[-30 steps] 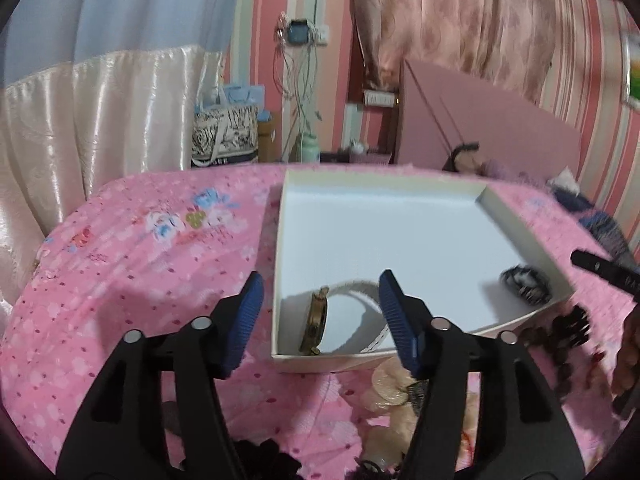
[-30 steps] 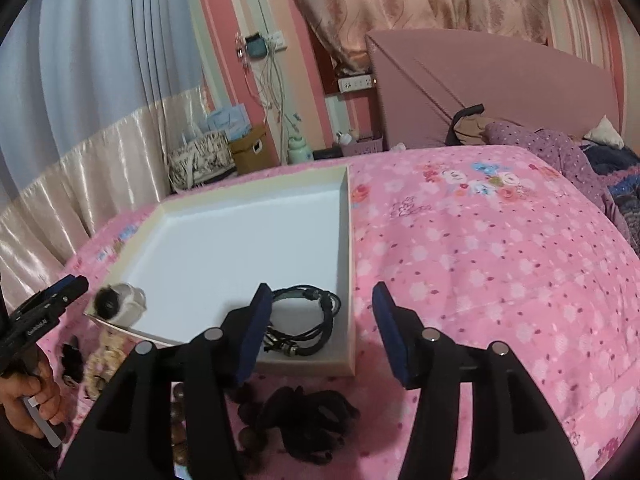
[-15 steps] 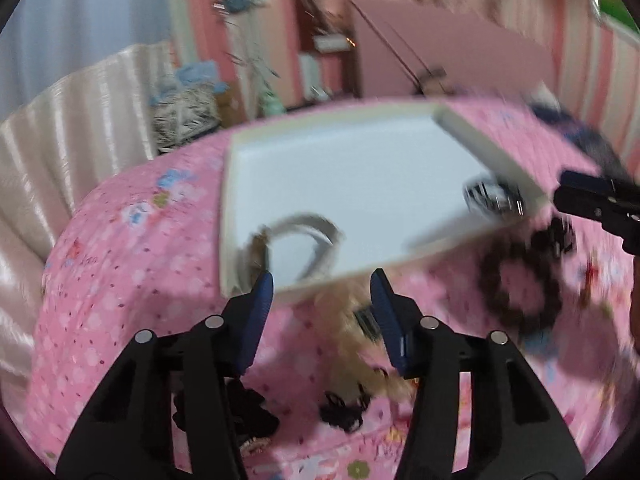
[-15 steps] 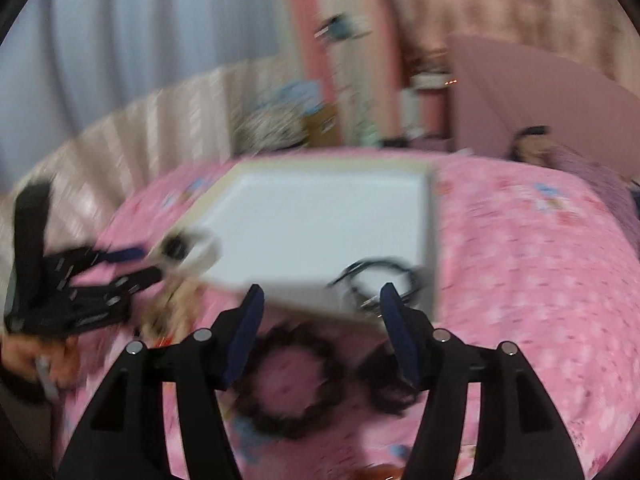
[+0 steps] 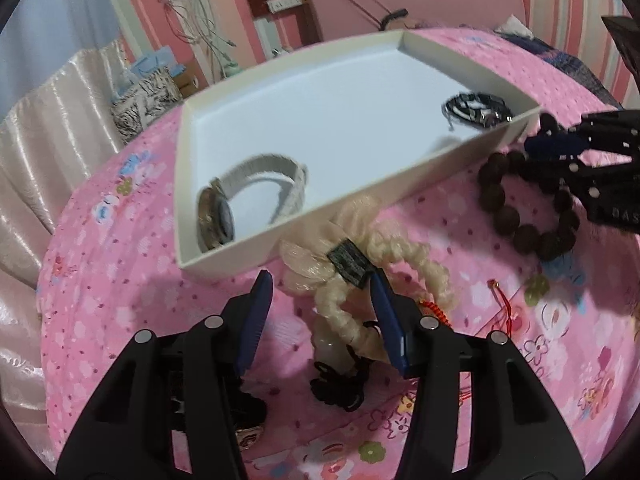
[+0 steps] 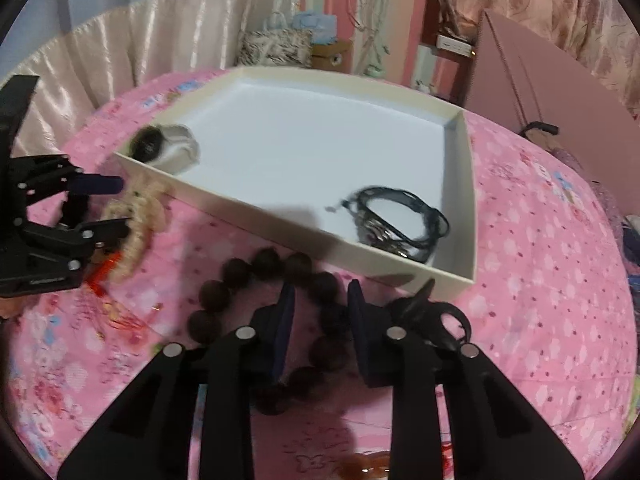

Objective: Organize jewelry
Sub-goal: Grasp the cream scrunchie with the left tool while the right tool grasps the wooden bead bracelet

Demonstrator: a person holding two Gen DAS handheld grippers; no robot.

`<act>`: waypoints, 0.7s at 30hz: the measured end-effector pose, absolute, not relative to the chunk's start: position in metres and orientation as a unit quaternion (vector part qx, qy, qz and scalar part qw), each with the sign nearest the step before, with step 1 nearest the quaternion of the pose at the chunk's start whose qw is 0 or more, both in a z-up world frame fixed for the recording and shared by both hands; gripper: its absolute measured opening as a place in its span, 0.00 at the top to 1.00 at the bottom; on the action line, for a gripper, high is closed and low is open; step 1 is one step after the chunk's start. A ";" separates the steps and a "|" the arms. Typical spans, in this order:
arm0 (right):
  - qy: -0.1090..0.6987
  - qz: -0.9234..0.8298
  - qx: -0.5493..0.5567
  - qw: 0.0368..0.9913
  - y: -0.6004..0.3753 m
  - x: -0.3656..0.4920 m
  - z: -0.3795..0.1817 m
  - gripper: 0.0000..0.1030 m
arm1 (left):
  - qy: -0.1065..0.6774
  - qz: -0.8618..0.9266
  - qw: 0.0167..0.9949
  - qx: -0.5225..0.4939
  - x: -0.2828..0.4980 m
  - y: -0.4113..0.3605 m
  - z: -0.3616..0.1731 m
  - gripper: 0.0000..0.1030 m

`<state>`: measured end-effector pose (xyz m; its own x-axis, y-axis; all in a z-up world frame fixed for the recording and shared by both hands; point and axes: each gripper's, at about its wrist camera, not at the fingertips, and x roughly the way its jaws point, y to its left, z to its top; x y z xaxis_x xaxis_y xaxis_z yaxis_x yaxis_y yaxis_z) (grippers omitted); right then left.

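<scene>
Pink flowery bed (image 5: 120, 240) here, no desk. Holding a gripper in each hand, both tipped down at the sheet.

Left gripper (image 5: 320, 284): spread, just been closing a bit, nothing pinched. Hanging right over a cream braided hair tie (image 5: 400, 252) with a black tag, one loop of the braid sitting between the blue fingers (image 5: 256, 312), not touched as far as visible. Just at 12 o'clock from there, touching the braid: a white shallow box (image 5: 240, 256). Inside, at the box's 7 o'clock corner, a watch (image 5: 216, 216) with a pale band, standing on edge. Over at the 2 o'clock corner, a black cord bracelet (image 5: 476, 108). Down at 6 o'clock of the braid, a black hair tie (image 5: 336, 384). At 3 o'clock of it, some red string (image 5: 500, 300).

Right gripper (image 6: 320, 292): narrowed a lot, just been closing, with one side of the dark wooden bead bracelet (image 6: 236, 272) between the fingers. Can't tell if the pads actually bite the beads or only sit beside them. Bracelet lying on the sheet outside the box, just off its near wall, at 2 o'clock from the left gripper. Another black tie thing (image 6: 440, 316) right beside the right finger, at 3 o'clock.
</scene>
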<state>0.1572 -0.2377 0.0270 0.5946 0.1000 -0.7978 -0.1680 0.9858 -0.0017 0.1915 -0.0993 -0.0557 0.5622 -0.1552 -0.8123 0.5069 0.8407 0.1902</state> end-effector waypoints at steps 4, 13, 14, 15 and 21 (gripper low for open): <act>0.461 0.077 -0.035 0.883 -0.238 0.161 0.018 0.78 | 0.433 -0.195 0.857 0.201 0.195 -0.102 -0.063 0.52; 0.453 0.103 0.008 0.886 -0.245 0.161 0.020 0.82 | 0.417 -0.247 0.865 0.132 0.197 -0.097 -0.049 0.91; 0.448 0.110 0.017 0.887 -0.246 0.161 0.022 0.82 | 0.410 -0.253 0.867 0.126 0.196 -0.094 -0.045 0.91; 0.442 0.118 0.028 0.889 -0.248 0.160 0.025 0.82 | 0.403 -0.259 0.870 0.120 0.196 -0.092 -0.041 0.91; 0.395 0.159 0.081 0.901 -0.255 0.154 0.045 0.82 | 0.359 -0.267 0.891 0.077 0.192 -0.077 -0.017 0.91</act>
